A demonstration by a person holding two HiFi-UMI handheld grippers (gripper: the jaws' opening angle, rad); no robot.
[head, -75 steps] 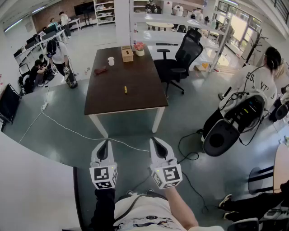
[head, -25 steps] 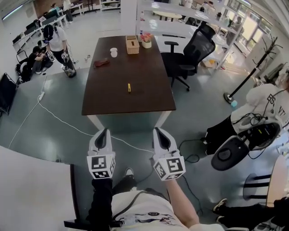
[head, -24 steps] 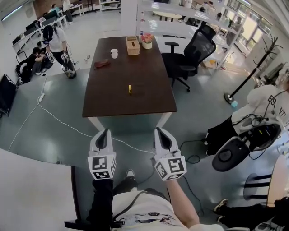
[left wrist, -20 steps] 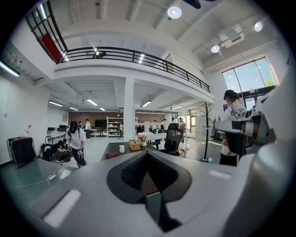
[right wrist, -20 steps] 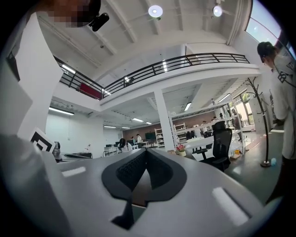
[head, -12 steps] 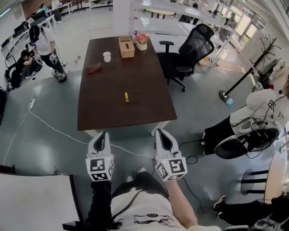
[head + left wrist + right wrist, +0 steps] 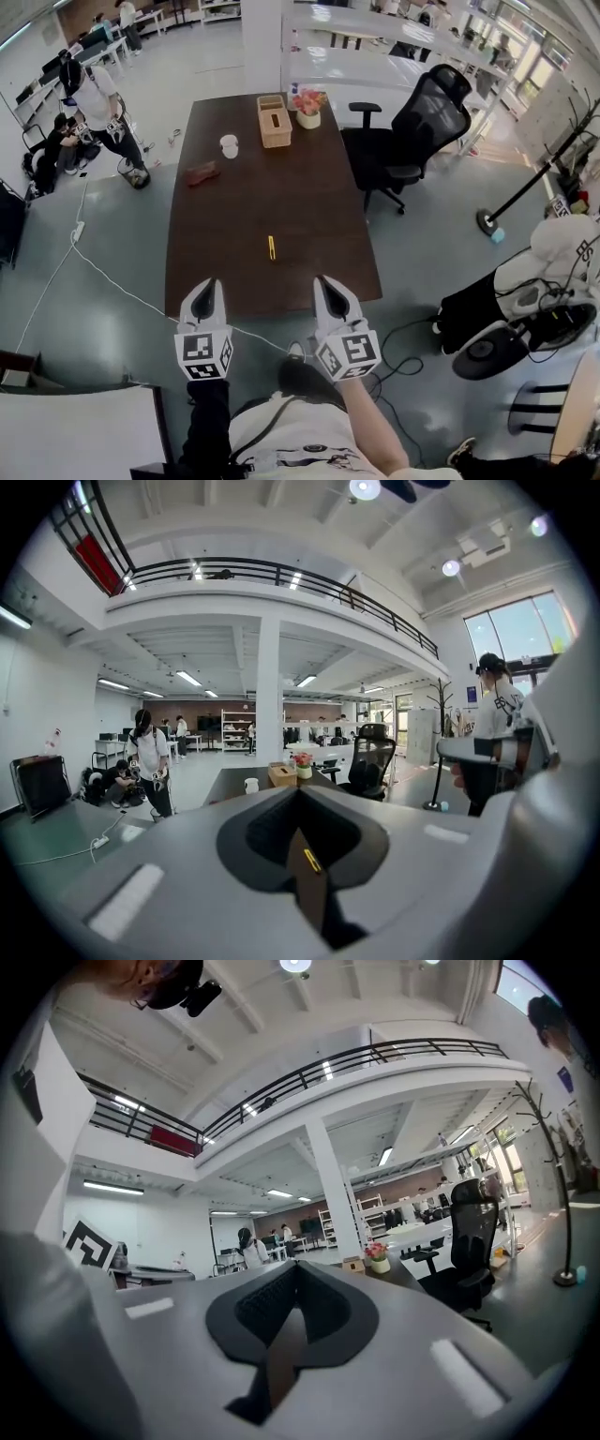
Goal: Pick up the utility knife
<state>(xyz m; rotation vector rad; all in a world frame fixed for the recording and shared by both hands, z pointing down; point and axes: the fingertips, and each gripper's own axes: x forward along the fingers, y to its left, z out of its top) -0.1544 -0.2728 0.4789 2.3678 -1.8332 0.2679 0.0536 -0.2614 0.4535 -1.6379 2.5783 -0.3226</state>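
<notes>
The table [image 7: 216, 234] has drawn nearer; left gripper [image 7: 208, 286] and right gripper [image 7: 324, 283], both closed and empty, risk shoving the mid-table utility knife [image 7: 271, 247] unless opened.

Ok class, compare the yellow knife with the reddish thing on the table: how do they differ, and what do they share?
The knife is yellow, the reddish thing dull red-brown. The knife is a thin strip, the reddish thing broader. The knife lies mid-table, the reddish thing farther off by the left edge. Both lie flat on the dark table.
</notes>
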